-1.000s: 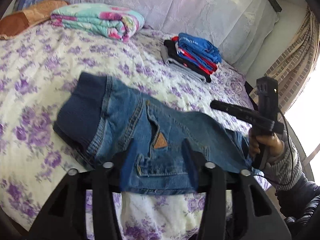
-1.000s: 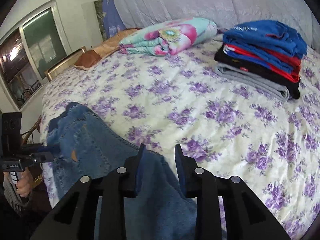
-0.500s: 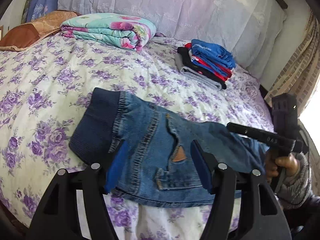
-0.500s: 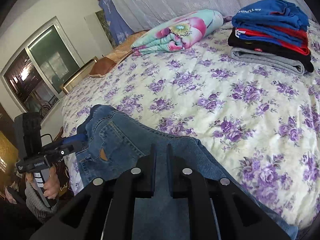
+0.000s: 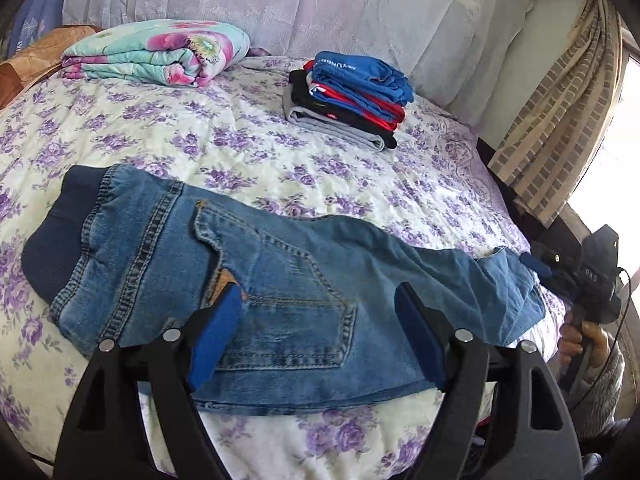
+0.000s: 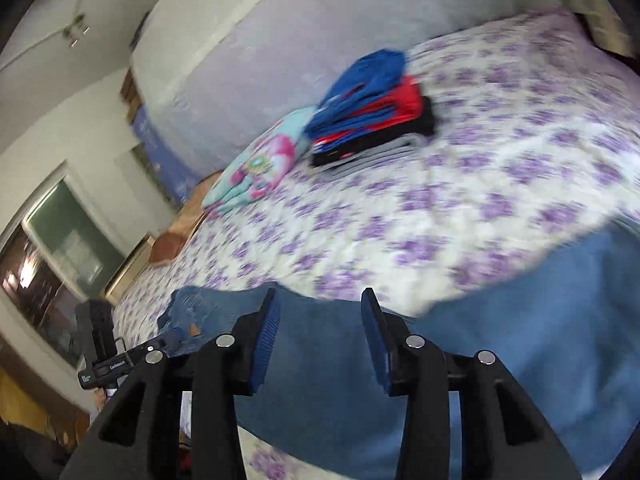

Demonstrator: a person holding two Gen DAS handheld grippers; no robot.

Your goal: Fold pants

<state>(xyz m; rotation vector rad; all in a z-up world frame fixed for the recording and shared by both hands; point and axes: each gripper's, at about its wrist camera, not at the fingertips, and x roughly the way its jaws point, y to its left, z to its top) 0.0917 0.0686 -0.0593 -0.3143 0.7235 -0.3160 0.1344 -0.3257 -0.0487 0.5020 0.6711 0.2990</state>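
A pair of blue jeans (image 5: 280, 272) lies flat along the near edge of the bed, with the dark elastic waistband at the left and the leg end at the right. My left gripper (image 5: 320, 300) is open and empty, just above the back pocket. My right gripper (image 6: 320, 312) is open and empty over the leg part of the jeans (image 6: 520, 320). In the left wrist view the right gripper (image 5: 536, 264) sits at the leg hem. The right wrist view is blurred.
A stack of folded clothes (image 5: 348, 96) lies at the back of the bed (image 5: 240, 148). A folded floral blanket (image 5: 156, 54) lies at the back left. A curtain (image 5: 560, 120) and window are at the right. The bed's near edge is right below the jeans.
The right gripper has let go of the jeans leg and opened. The left gripper has opened wider and drawn back. The jeans now lie spread flat on the bed.
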